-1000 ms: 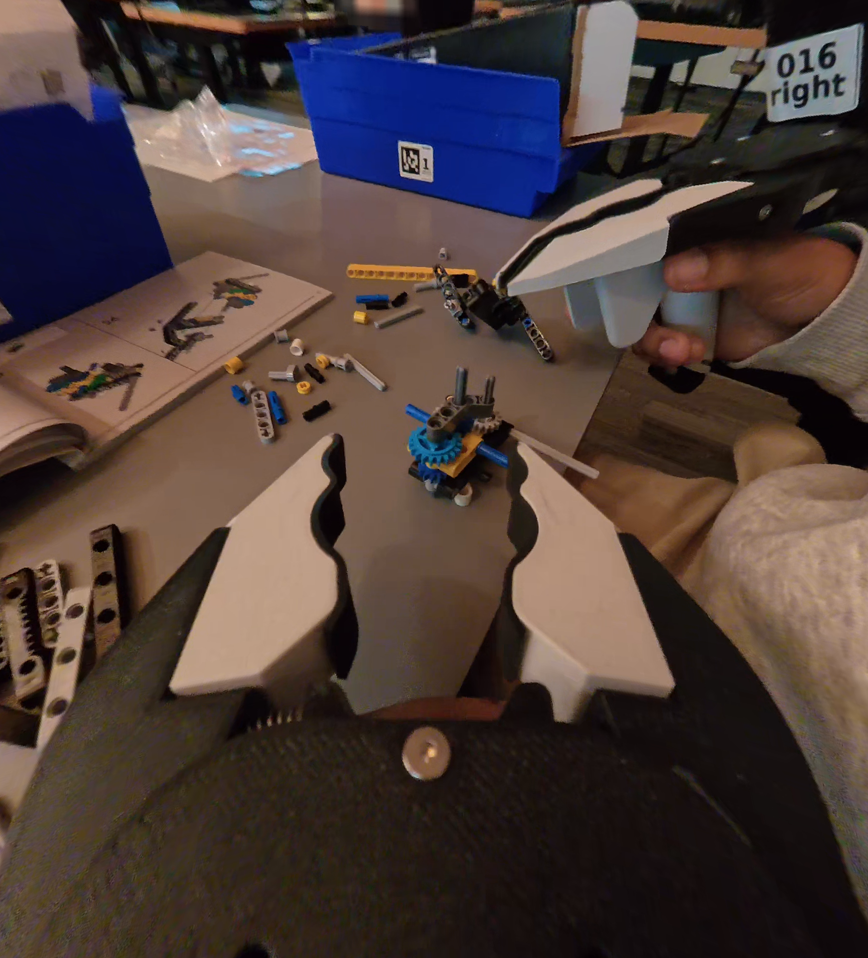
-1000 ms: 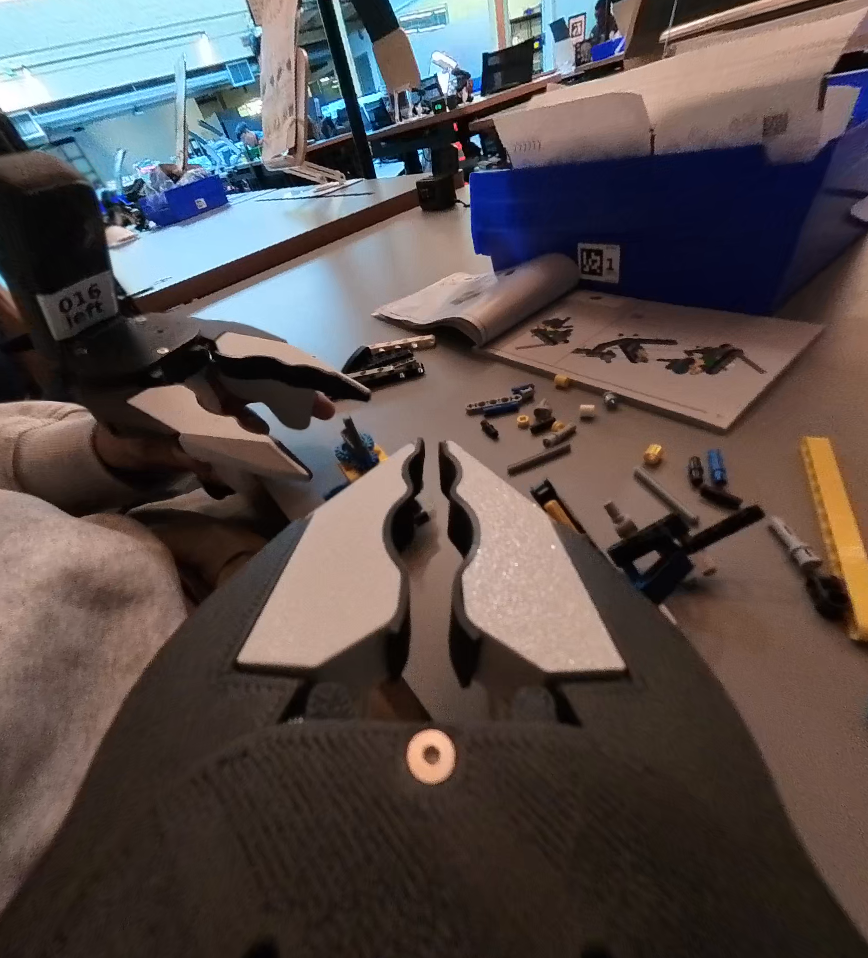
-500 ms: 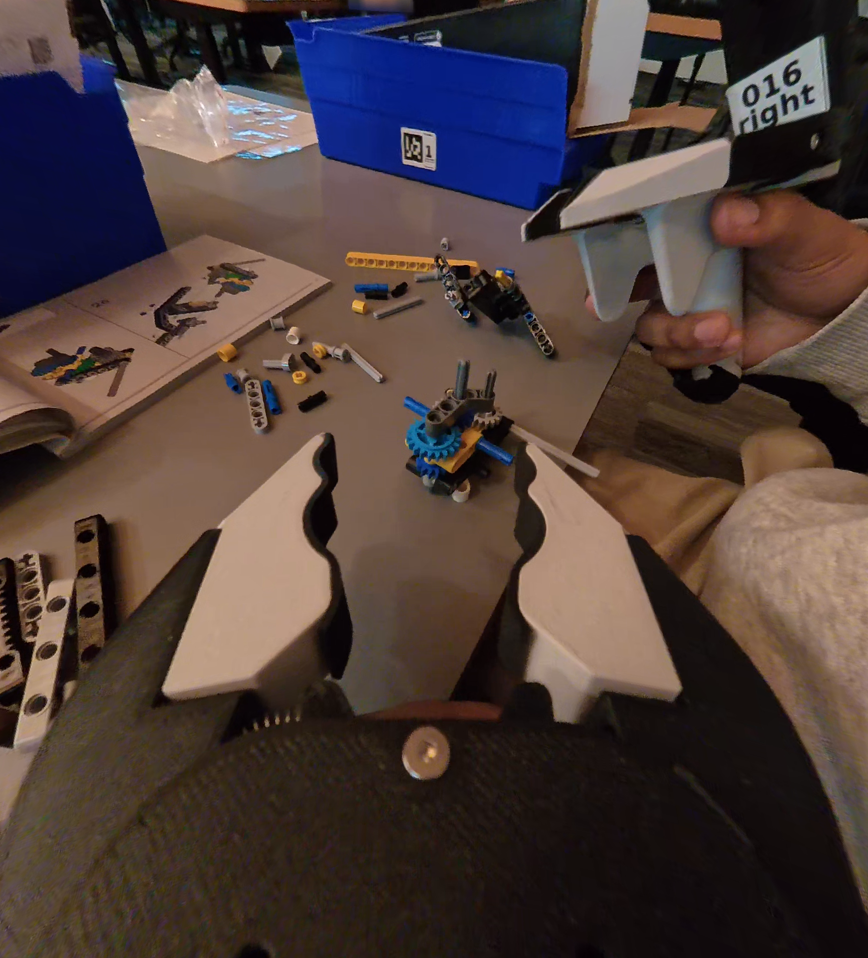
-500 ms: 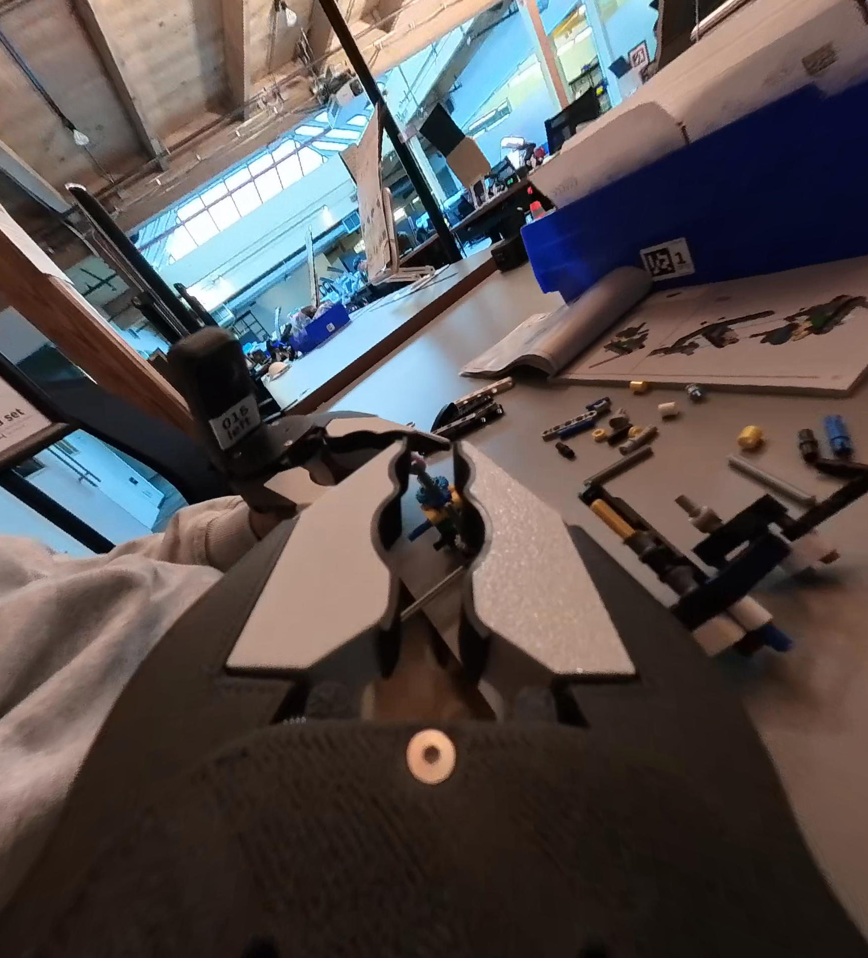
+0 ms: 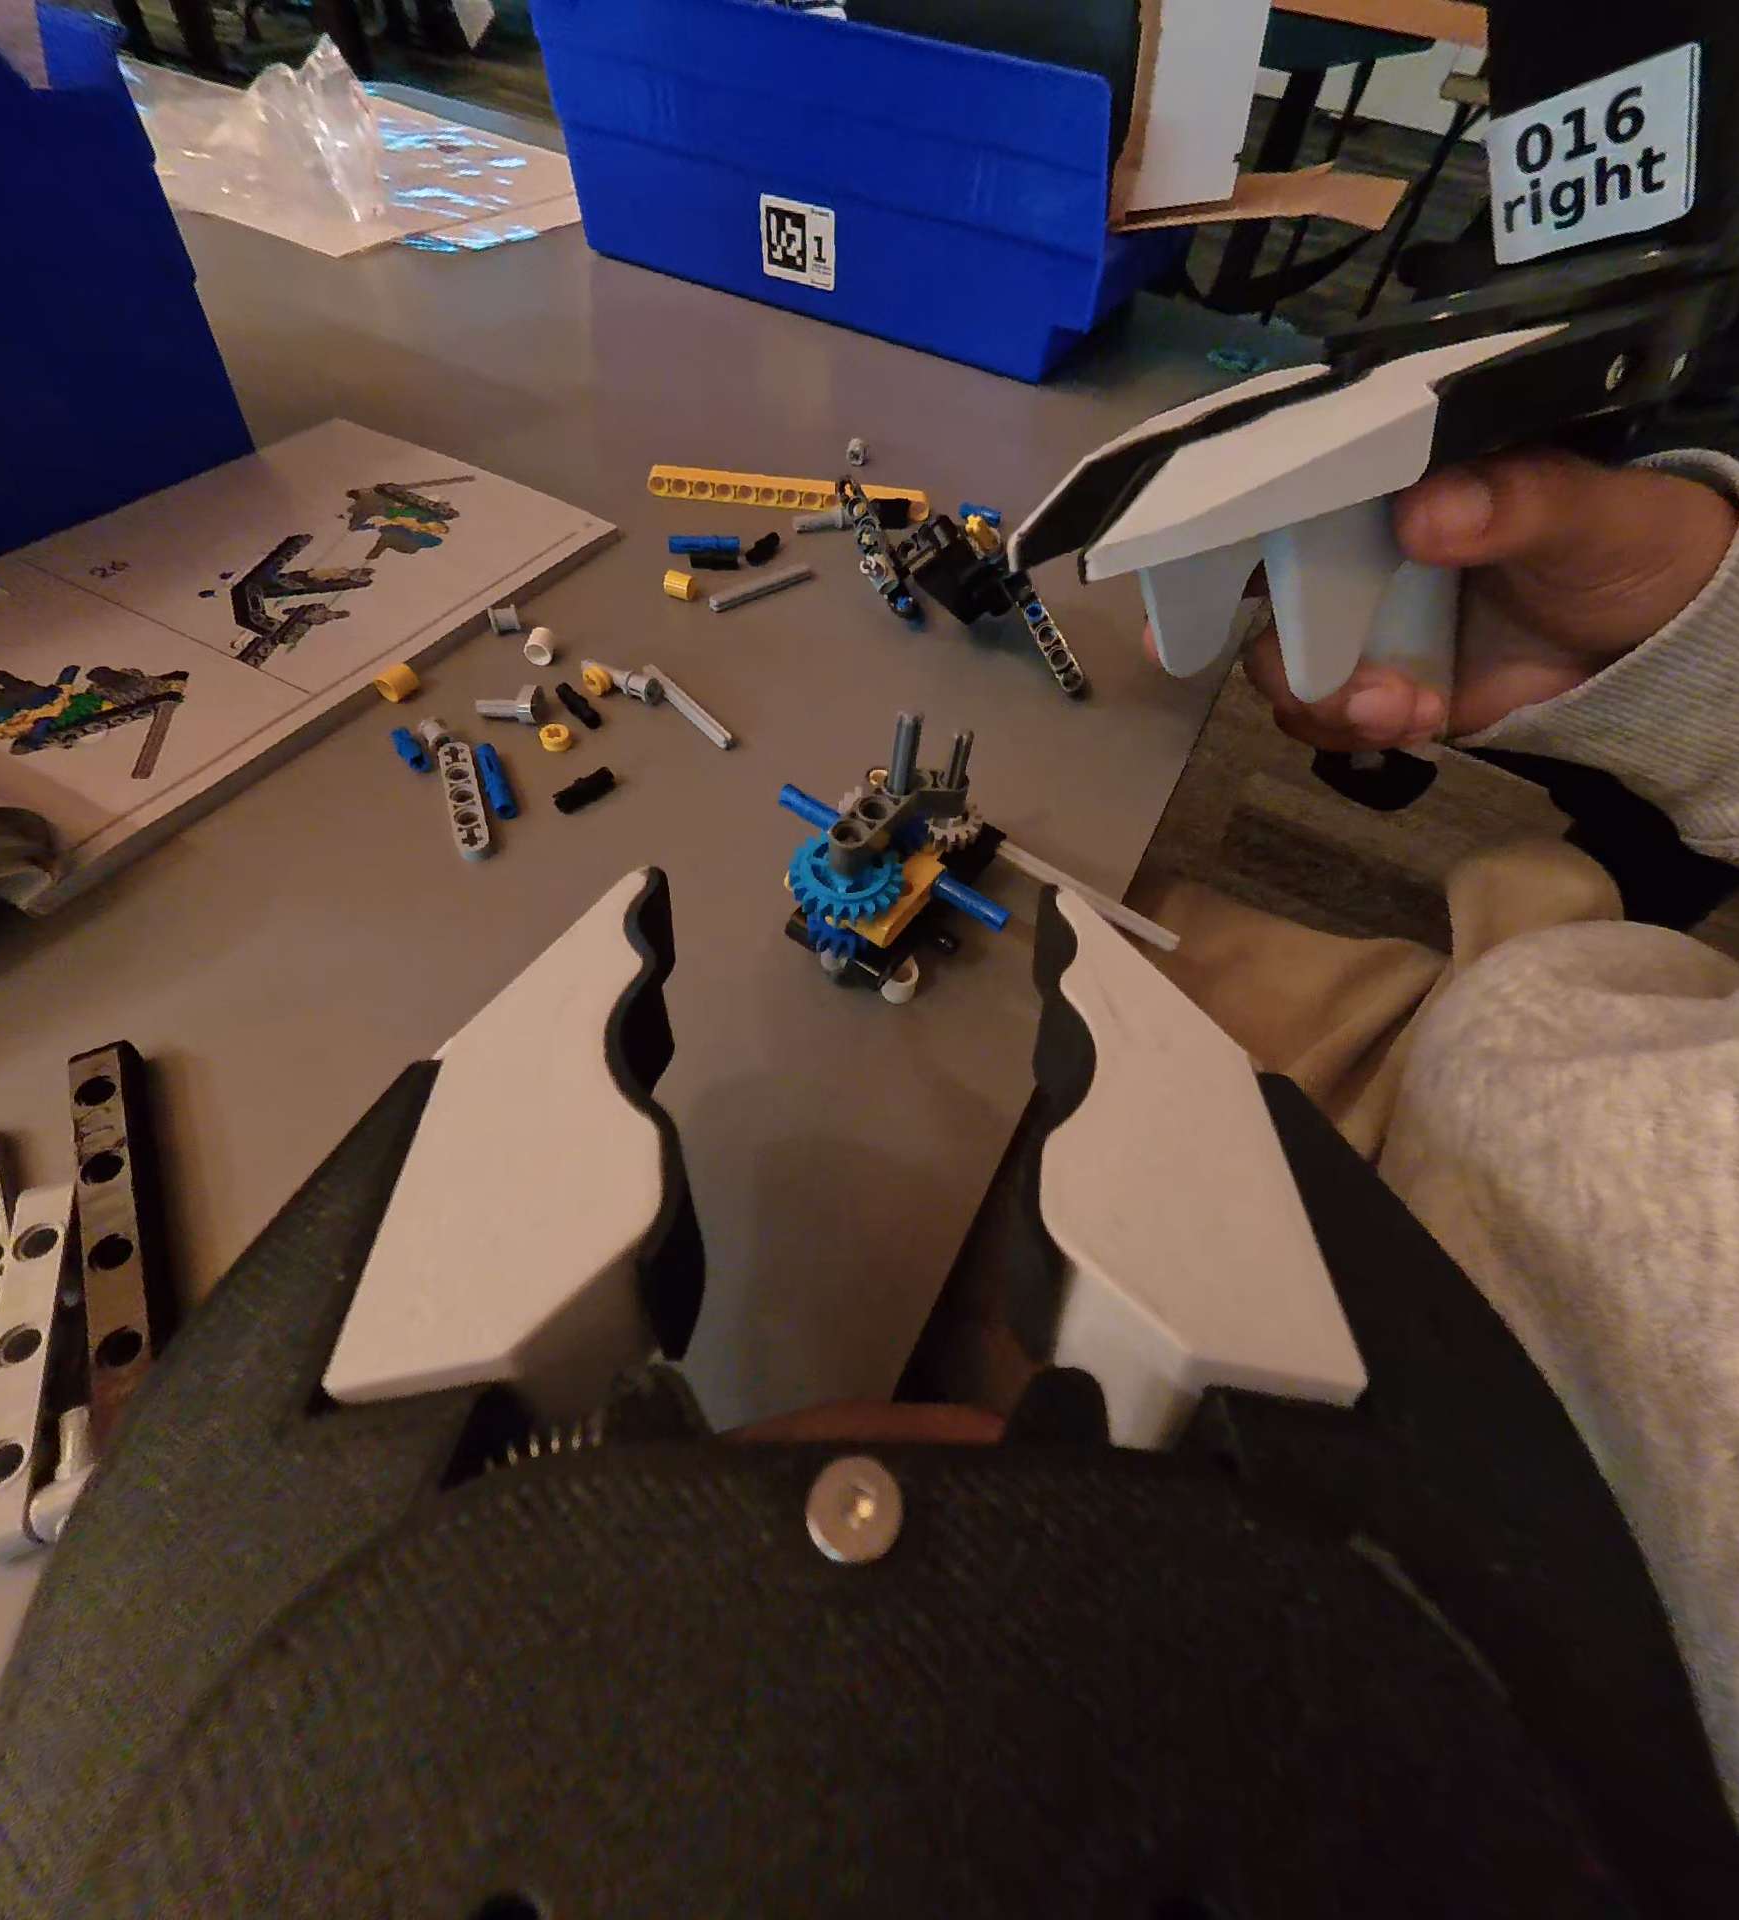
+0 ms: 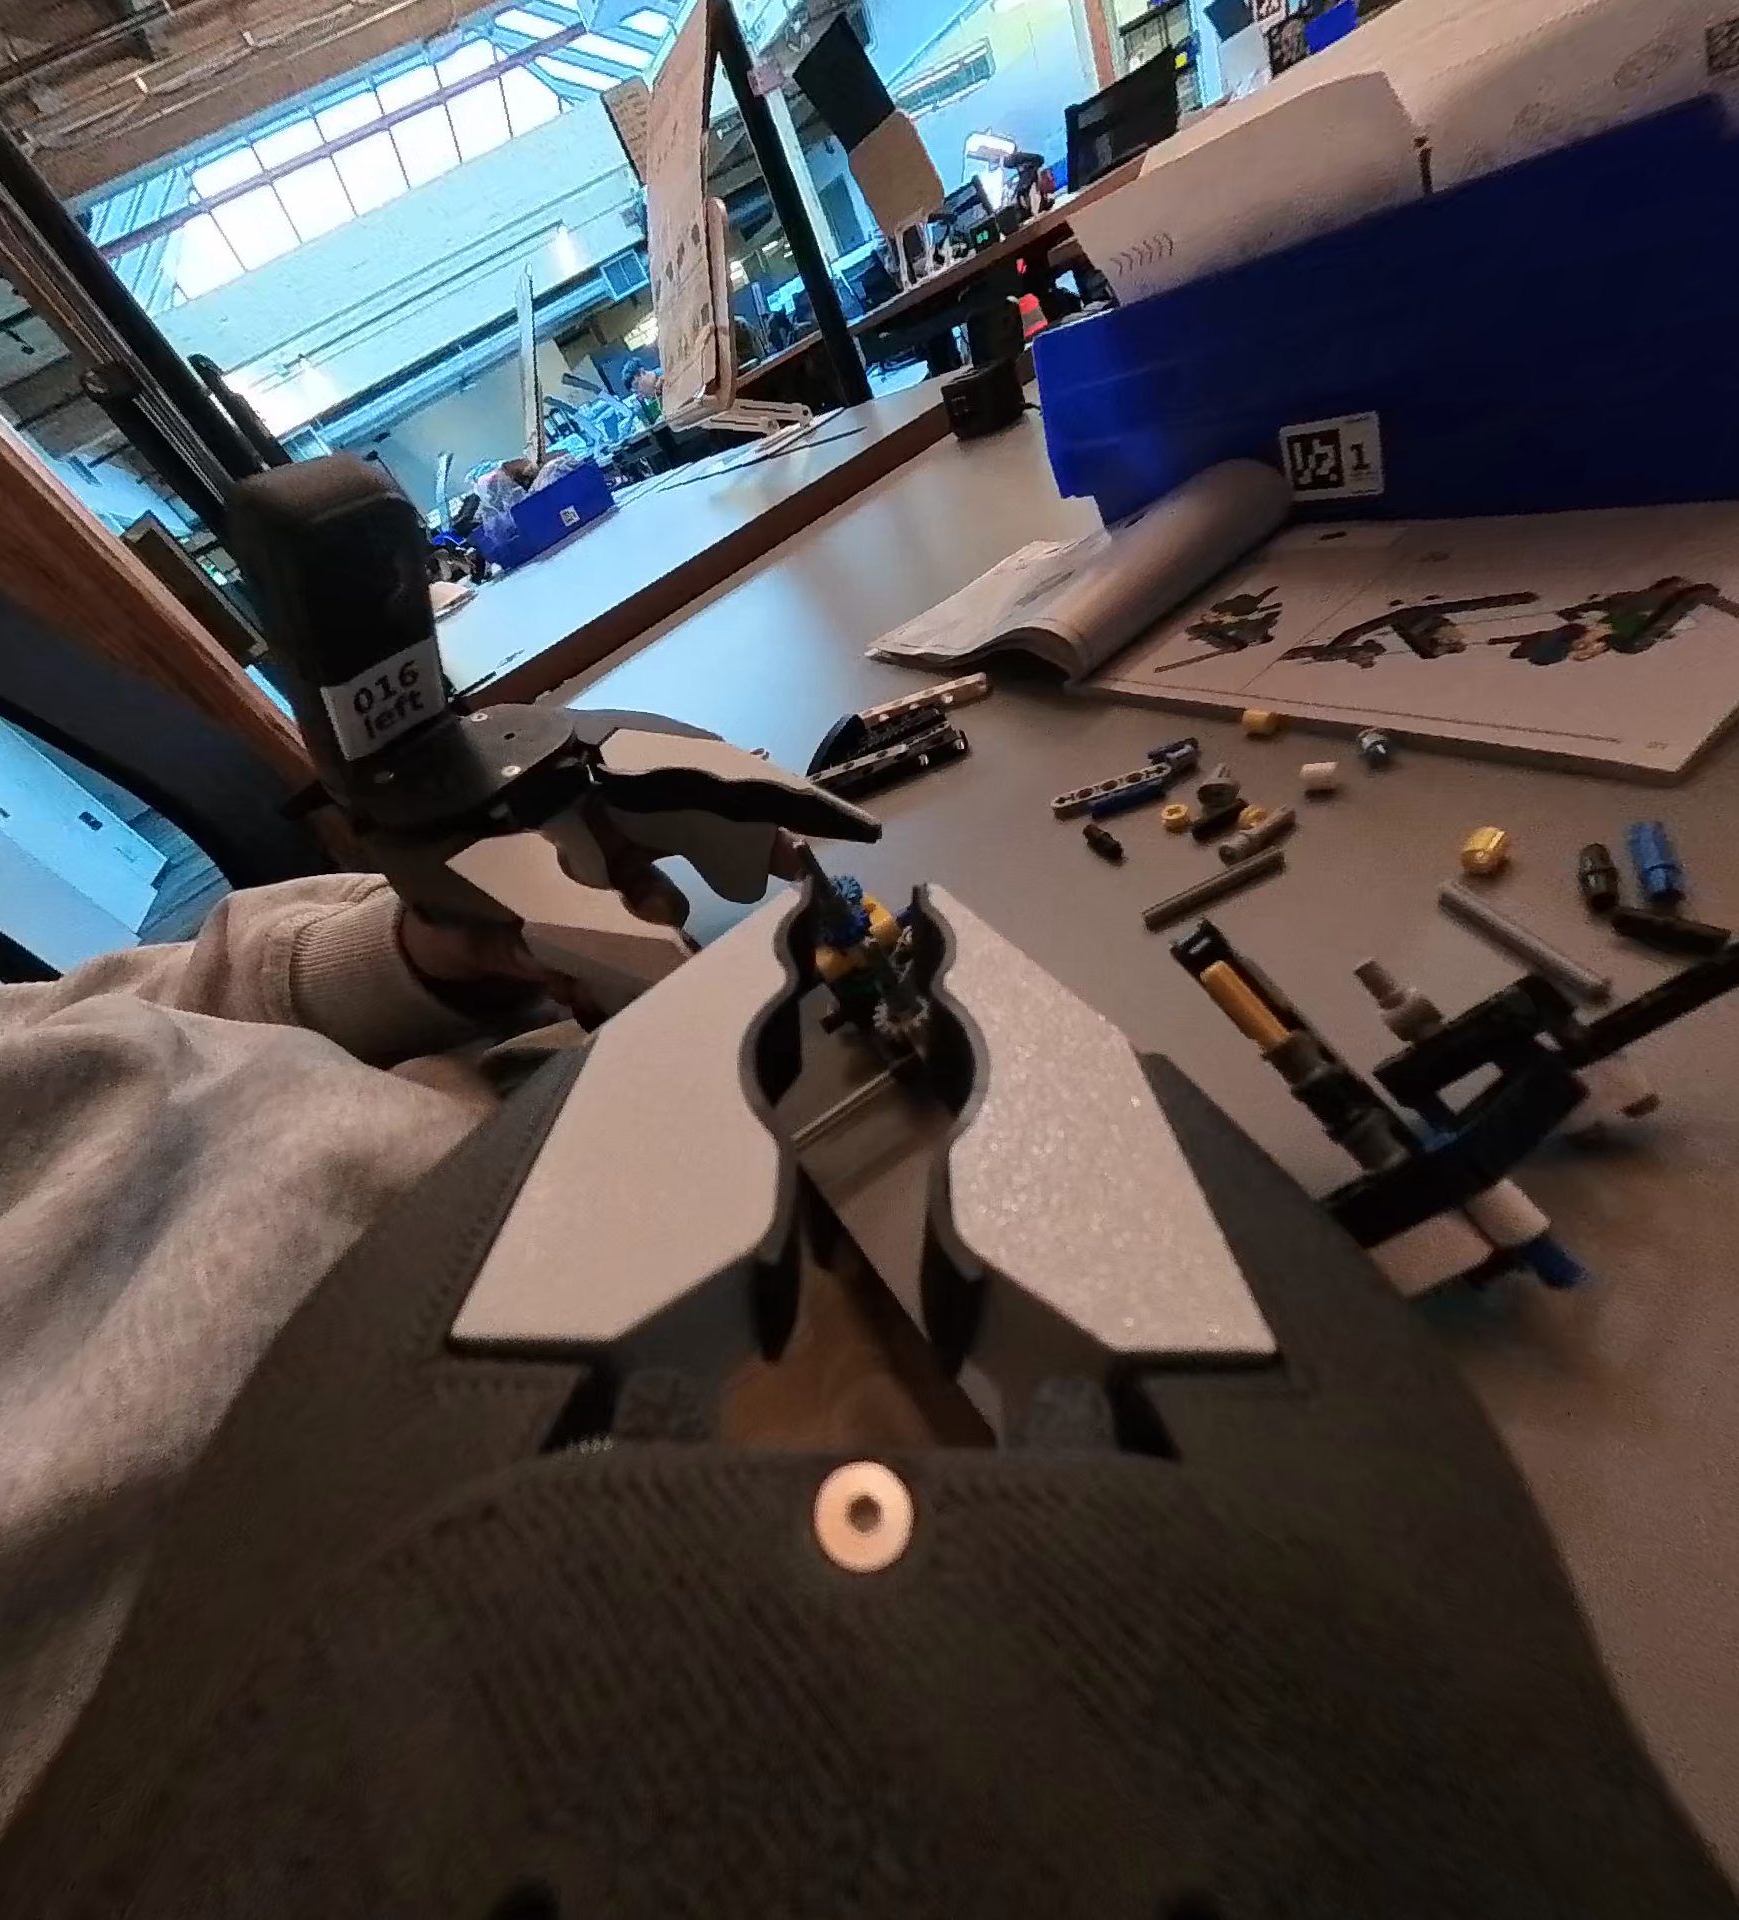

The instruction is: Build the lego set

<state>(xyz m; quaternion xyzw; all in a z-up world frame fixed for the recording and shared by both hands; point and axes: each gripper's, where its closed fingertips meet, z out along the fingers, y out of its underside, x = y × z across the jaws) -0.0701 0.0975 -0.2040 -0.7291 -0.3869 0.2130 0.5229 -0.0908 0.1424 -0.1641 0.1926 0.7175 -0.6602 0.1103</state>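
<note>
A small gear assembly (image 5: 880,873) with a blue gear, yellow plate and grey pins stands on the grey table (image 5: 449,935) near its right edge. My left gripper (image 5: 849,899) is open and empty, its fingertips just short of the assembly on either side. My right gripper (image 5: 1047,556) hovers beside a black assembly (image 5: 948,571). In the right wrist view my right gripper (image 6: 860,904) is empty, with the jaws a narrow gap apart. The gear assembly (image 6: 865,956) shows through that gap. The black assembly (image 6: 1467,1101) lies to the right and the left gripper (image 6: 771,873) is behind.
An open instruction booklet (image 5: 252,623) lies at the left, with blue bins (image 5: 844,187) behind it. A yellow beam (image 5: 740,486) and several small loose pieces (image 5: 532,717) are scattered mid-table. Black and white beams (image 5: 34,1247) lie at the near left. The table edge (image 5: 1166,800) is close on the right. The gap from one gripper's tips to the other's is roughly 7 cm.
My right gripper rose, then came back down beside the black assembly, and its jaws parted slightly. My left gripper stayed open and barely moved.
</note>
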